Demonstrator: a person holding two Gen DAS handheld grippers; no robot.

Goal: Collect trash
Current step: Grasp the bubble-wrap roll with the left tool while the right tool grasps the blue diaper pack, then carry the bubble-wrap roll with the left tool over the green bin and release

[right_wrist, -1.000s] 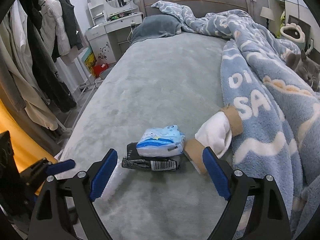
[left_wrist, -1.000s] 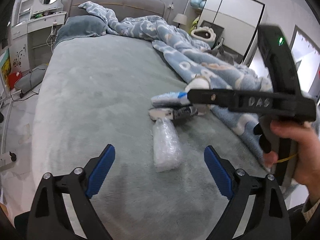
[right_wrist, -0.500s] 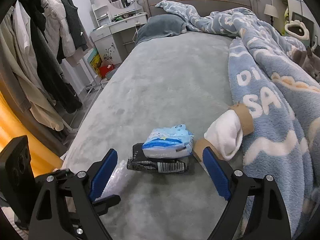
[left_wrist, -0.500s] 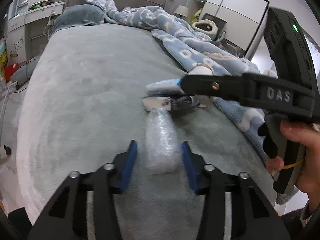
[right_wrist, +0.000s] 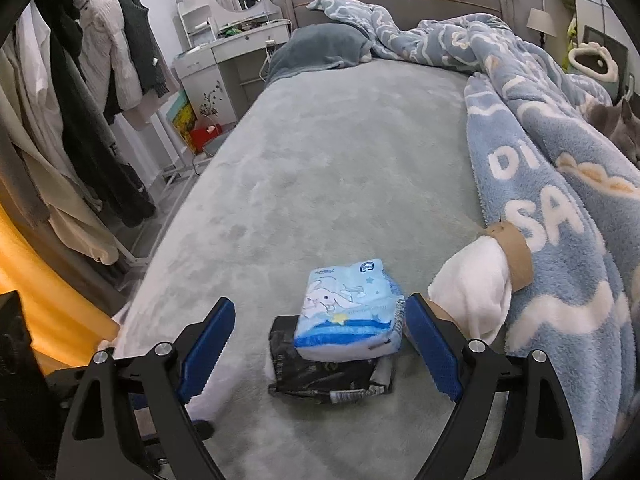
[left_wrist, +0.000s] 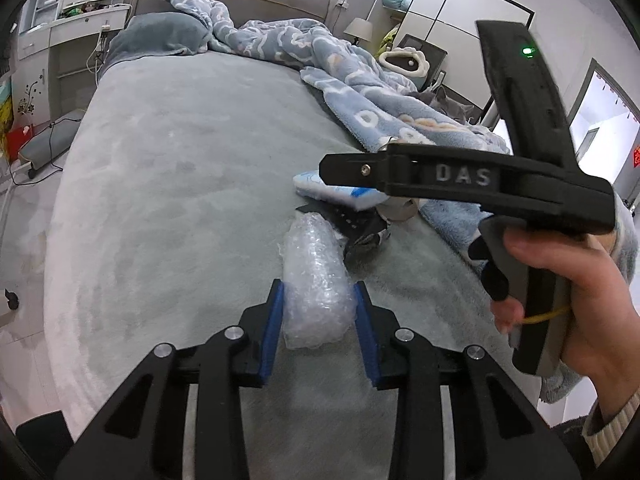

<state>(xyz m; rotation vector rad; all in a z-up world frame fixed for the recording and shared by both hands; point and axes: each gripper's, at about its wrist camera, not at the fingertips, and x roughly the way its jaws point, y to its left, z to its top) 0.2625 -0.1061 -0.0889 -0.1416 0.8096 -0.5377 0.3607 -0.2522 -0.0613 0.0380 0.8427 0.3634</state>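
Observation:
My left gripper (left_wrist: 319, 320) is shut on a roll of clear bubble wrap (left_wrist: 314, 280) that lies on the grey bed (left_wrist: 180, 168). Beyond it lie a black plastic wrapper (left_wrist: 356, 222) and a light blue tissue pack (left_wrist: 340, 192). My right gripper (right_wrist: 318, 344) is open, its blue pads either side of the tissue pack (right_wrist: 348, 316), which sits on the black wrapper (right_wrist: 328, 380). A white paper roll with brown tape (right_wrist: 480, 284) lies to the right. The right gripper's body (left_wrist: 460, 178) hovers over the trash in the left wrist view.
A blue patterned blanket (right_wrist: 560, 184) covers the bed's right side, with a grey cat (right_wrist: 616, 124) on it. Coats (right_wrist: 80, 100) hang left of the bed. A white dresser (right_wrist: 224, 56) stands by the headboard. A wardrobe (left_wrist: 448, 12) stands at the far right.
My left gripper moved forward and closed from wide open onto the bubble wrap. My right gripper came lower and closer over the tissue pack, still open.

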